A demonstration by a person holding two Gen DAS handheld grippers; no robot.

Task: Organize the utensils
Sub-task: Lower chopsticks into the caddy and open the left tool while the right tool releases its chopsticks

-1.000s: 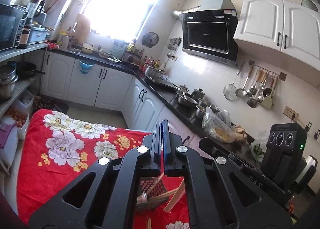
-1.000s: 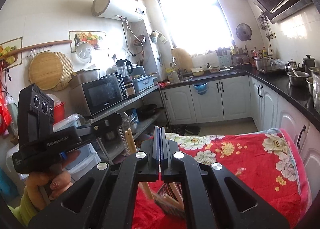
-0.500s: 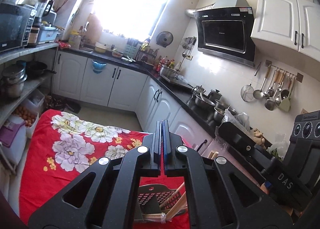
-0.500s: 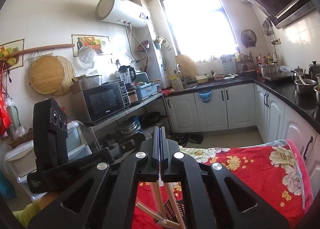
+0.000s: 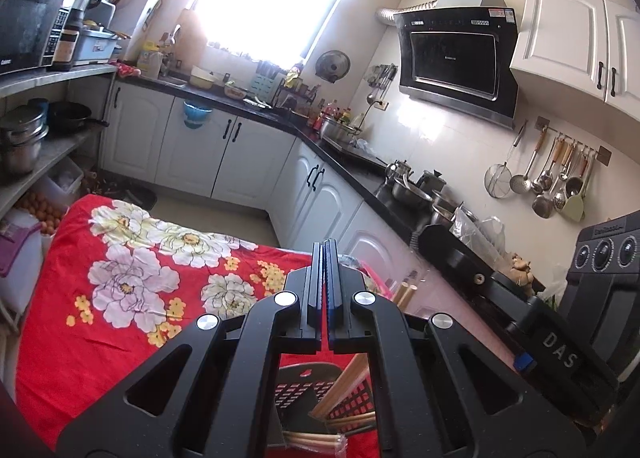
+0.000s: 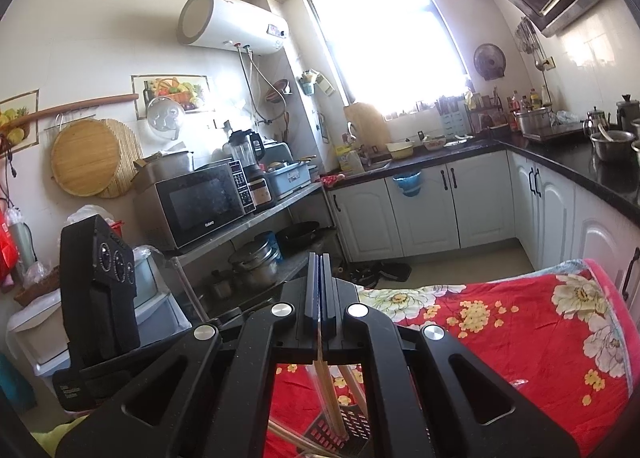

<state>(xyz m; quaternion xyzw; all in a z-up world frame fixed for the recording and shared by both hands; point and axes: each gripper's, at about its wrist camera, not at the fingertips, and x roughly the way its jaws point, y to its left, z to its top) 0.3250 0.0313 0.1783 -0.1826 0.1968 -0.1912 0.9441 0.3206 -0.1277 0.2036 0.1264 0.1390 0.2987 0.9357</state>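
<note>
A black perforated utensil holder [image 5: 304,390] lies on the red floral tablecloth [image 5: 120,298], seen through the frame under my left gripper [image 5: 325,258]. Wooden chopsticks [image 5: 344,382] lean in it, and a plastic-wrapped bundle [image 5: 316,438] lies at its near side. The left jaws are shut with nothing between them. In the right wrist view, my right gripper [image 6: 319,270] is shut above the same holder [image 6: 352,426]. Chopsticks [image 6: 330,398] rise from the holder toward the underside of the right jaws. The right gripper's body [image 5: 560,350] reaches in from the right.
A black counter [image 5: 360,173] with pots and white cabinets runs along the right and far walls. A steel shelf [image 6: 256,217] with a microwave and pans stands left of the table. The left gripper's camera block [image 6: 98,274] sits close on the left. Floor [image 5: 180,209] lies beyond the table's far edge.
Both grippers have moved forward and a little down over the table and drawn closer together. The holder and chopsticks stay beneath them. Both stay shut.
</note>
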